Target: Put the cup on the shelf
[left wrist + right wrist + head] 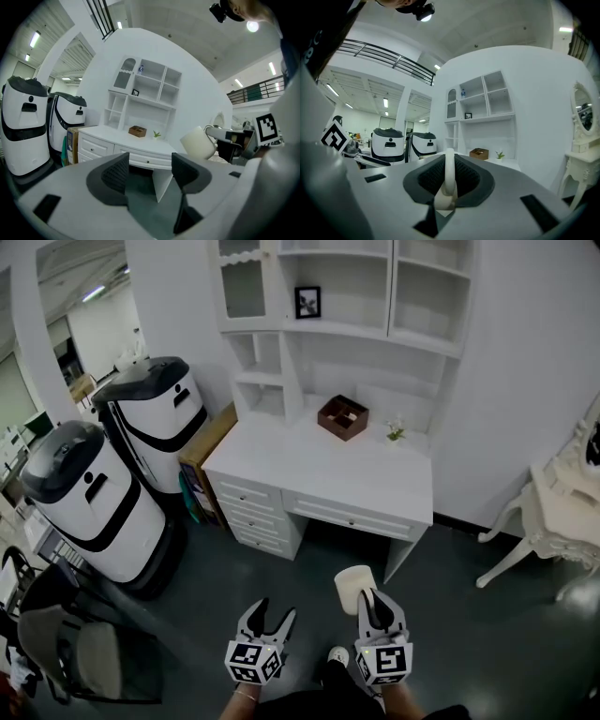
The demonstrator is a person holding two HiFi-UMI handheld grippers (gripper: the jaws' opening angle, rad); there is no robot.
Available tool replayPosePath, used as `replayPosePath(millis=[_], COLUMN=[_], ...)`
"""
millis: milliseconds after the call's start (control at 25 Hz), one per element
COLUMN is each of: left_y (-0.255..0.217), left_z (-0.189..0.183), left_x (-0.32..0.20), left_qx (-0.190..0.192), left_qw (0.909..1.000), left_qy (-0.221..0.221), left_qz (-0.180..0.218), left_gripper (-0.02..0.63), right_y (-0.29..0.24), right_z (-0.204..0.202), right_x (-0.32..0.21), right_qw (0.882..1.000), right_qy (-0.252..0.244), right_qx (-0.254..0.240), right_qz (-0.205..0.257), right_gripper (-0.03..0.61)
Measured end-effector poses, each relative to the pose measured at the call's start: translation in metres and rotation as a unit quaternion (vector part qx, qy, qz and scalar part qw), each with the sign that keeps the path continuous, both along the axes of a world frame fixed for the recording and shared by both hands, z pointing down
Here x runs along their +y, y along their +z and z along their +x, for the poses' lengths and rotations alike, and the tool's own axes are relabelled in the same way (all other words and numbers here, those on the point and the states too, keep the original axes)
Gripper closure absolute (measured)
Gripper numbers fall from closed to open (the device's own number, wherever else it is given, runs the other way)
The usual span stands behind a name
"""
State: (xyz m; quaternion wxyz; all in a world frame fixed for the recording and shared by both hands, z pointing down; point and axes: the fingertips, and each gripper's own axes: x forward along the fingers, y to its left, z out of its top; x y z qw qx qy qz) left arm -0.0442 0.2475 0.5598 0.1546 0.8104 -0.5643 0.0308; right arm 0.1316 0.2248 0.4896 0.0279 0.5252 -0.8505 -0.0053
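Observation:
In the head view, a cream cup (354, 585) hangs over the dark floor in front of the white desk (309, 465). My right gripper (372, 602) is shut on its handle. The right gripper view shows that handle (449, 174) pinched upright between the black pads. To its left, my left gripper (272, 617) stands open with nothing between its fingers (117, 172). The left gripper view has the cup (198, 143) tilted at the right, held by the other gripper. The white shelf unit (375, 334) rises above the desk, its compartments mostly bare.
On the desk are a brown box (342, 417) and a small plant (396, 430), and a framed picture (307, 302) stands on the shelf. Two white-and-black machines (94, 502) stand to the left. There is a white ornate chair (553, 512) at the right and a black chair (56, 634) at the lower left.

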Motion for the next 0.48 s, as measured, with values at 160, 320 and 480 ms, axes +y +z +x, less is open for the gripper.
replayPosePath(millis=[160,320,480], left_y=[-0.001,0.0,0.0], left_z=[0.016,0.036,0.057], left_x=[-0.041,-0.077,-0.109], left_qx=[0.002,0.008,0.016], left_qw=[0.9999,0.9995,0.9991], left_qy=[-0.013,-0.031,-0.039], left_qz=[-0.002,0.0,0.002], left_gripper=[0.349,0.35,0.35], right_y=[-0.004,-0.004,0.0], right_z=[0.01,0.025,0.043], right_x=[-0.044,-0.082,-0.115], right_qw=[1.0,0.999,0.999], right_qy=[-0.02,-0.04,-0.048], right_qx=[0.005,0.005,0.006], right_qz=[0.004,0.007,0.012], right_gripper=[0.526,0.526,0.528])
